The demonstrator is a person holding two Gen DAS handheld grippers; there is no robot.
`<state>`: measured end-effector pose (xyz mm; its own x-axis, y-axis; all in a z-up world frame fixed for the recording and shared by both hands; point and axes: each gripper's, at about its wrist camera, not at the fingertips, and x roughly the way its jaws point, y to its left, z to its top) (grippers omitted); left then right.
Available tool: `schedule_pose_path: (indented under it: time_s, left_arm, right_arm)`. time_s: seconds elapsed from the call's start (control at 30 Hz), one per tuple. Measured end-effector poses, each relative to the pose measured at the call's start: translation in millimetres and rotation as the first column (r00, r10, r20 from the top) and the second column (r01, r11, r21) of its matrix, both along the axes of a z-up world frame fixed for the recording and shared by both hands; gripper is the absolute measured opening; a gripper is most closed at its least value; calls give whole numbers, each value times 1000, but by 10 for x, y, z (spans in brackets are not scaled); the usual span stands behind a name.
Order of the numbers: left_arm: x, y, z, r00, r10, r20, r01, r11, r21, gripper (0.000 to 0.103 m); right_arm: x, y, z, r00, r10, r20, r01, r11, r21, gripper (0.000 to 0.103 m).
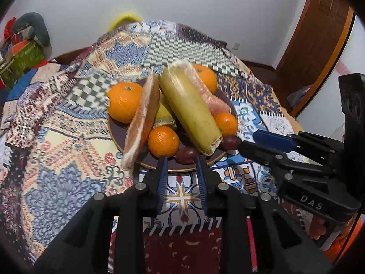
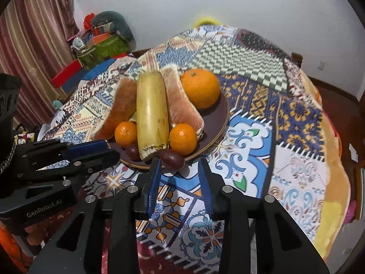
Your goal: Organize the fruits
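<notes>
A dark brown plate [image 1: 118, 134] [image 2: 217, 118] holds a yellow-green cane piece [image 1: 189, 109] [image 2: 151, 114], two wrapped pink pomelo wedges [image 1: 141, 123] [image 2: 180, 100], several oranges [image 1: 124, 105] [image 2: 200, 88] and two small dark red fruits. One dark fruit [image 1: 186, 155] lies on the plate's near rim between the tips of my left gripper [image 1: 181, 162] [image 2: 111, 151], whose pads stand apart from it. The other dark fruit [image 2: 172, 157] [image 1: 231, 142] lies by the tips of my right gripper [image 2: 179, 162] [image 1: 240, 146], also open and not pressing it.
A patchwork cloth [image 1: 68, 137] [image 2: 262, 137] covers the round table. Boxes and bags [image 2: 102, 43] are piled beyond its far left edge, near a curtain [image 2: 34, 45]. A wooden door [image 1: 319, 34] stands to the right, and a white wall is behind.
</notes>
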<state>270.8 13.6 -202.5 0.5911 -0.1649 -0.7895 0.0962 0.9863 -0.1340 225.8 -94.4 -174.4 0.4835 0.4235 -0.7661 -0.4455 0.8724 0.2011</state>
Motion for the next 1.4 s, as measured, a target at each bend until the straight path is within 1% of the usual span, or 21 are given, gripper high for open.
schedule_pose_path:
  time_s: [0.1, 0.2, 0.3, 0.37, 0.4, 0.47, 0.57, 0.7, 0.73, 0.8, 0.87, 0.93, 0.97, 1.0, 1.07, 1.13, 1.17, 1.23, 1.3, 1.37, 1.4]
  left_arm:
    - [-128, 27, 188, 999, 20, 50, -21, 1000, 17, 25]
    - [-258, 79, 402, 994, 42, 100, -43, 999, 8, 25]
    - [-432, 129, 670, 984, 62, 164, -60, 998, -14, 25]
    - [-557, 145, 867, 974, 72, 216, -70, 997, -15, 25]
    - [-629, 150, 962, 966, 77, 246, -77, 997, -9, 25]
    - [-784, 145, 1152, 949, 85, 304, -90, 996, 5, 25]
    - [-1023, 146, 1399, 920, 93, 381, -100, 995, -1, 25]
    - [-1350, 122, 1698, 873, 100, 477, -109, 994, -9, 25]
    - [-1408, 115, 1752, 864, 99, 493, -109, 994, -9, 25]
    - [-1558, 94, 1887, 838, 96, 537, -109, 994, -8, 25]
    - [-1663, 72, 1966, 821, 93, 564, -109, 994, -4, 25]
    - [-1781, 46, 2050, 803, 88, 590, -108, 994, -2, 26]
    - [-1828, 35, 2079, 795, 87, 600, -108, 994, -1, 26]
    - [-1867, 29, 2098, 790, 87, 607, -110, 994, 1, 28]
    - [-1959, 10, 2138, 776, 89, 624, -115, 993, 1, 36]
    - [-2031, 5, 2168, 762, 91, 642, -120, 993, 2, 47]
    - [-2059, -1, 2180, 756, 93, 648, -127, 992, 5, 49]
    - [-2109, -13, 2199, 747, 97, 658, -141, 990, 13, 63]
    - [-2157, -7, 2214, 738, 105, 666, -149, 989, 9, 70]
    - [-2173, 4, 2223, 735, 107, 670, -154, 988, 10, 74]
    - [-2182, 5, 2227, 732, 110, 672, -159, 987, 12, 78]
  right_arm:
    - [-80, -43, 159, 999, -10, 41, 10, 1000, 4, 30]
    - [-194, -117, 384, 995, -25, 94, 24, 1000, 18, 30]
    - [-348, -174, 644, 986, -40, 163, 36, 999, 31, 30]
    - [-474, -202, 818, 974, -49, 219, 42, 998, 35, 30]
    - [-560, -212, 930, 966, -55, 251, 45, 998, 43, 30]
    - [-674, -232, 1078, 956, -58, 286, 42, 997, 62, 30]
    - [-883, -274, 1331, 934, -74, 351, 40, 994, 101, 30]
    - [-1140, -300, 1593, 900, -97, 425, 29, 986, 164, 30]
    - [-1192, -307, 1642, 893, -102, 439, 28, 985, 173, 30]
    - [-1302, -323, 1746, 876, -112, 469, 23, 981, 191, 30]
    - [-1403, -342, 1839, 861, -121, 495, 14, 977, 215, 34]
    - [-1503, -350, 1921, 841, -133, 524, 9, 973, 232, 44]
    - [-1561, -352, 1962, 829, -140, 541, 8, 971, 238, 45]
    - [-1587, -349, 1977, 821, -143, 553, 8, 971, 240, 48]
    - [-1651, -332, 2020, 805, -147, 574, 6, 971, 241, 51]
    - [-1692, -312, 2041, 796, -149, 587, 0, 969, 246, 56]
    - [-1710, -301, 2047, 789, -159, 593, 10, 969, 246, 58]
    - [-1720, -282, 2046, 781, -171, 601, 16, 967, 254, 71]
    - [-1753, -270, 2044, 773, -180, 608, 22, 966, 257, 74]
    - [-1786, -253, 2051, 770, -182, 611, 28, 967, 253, 77]
    - [-1805, -252, 2047, 769, -186, 612, 33, 967, 253, 82]
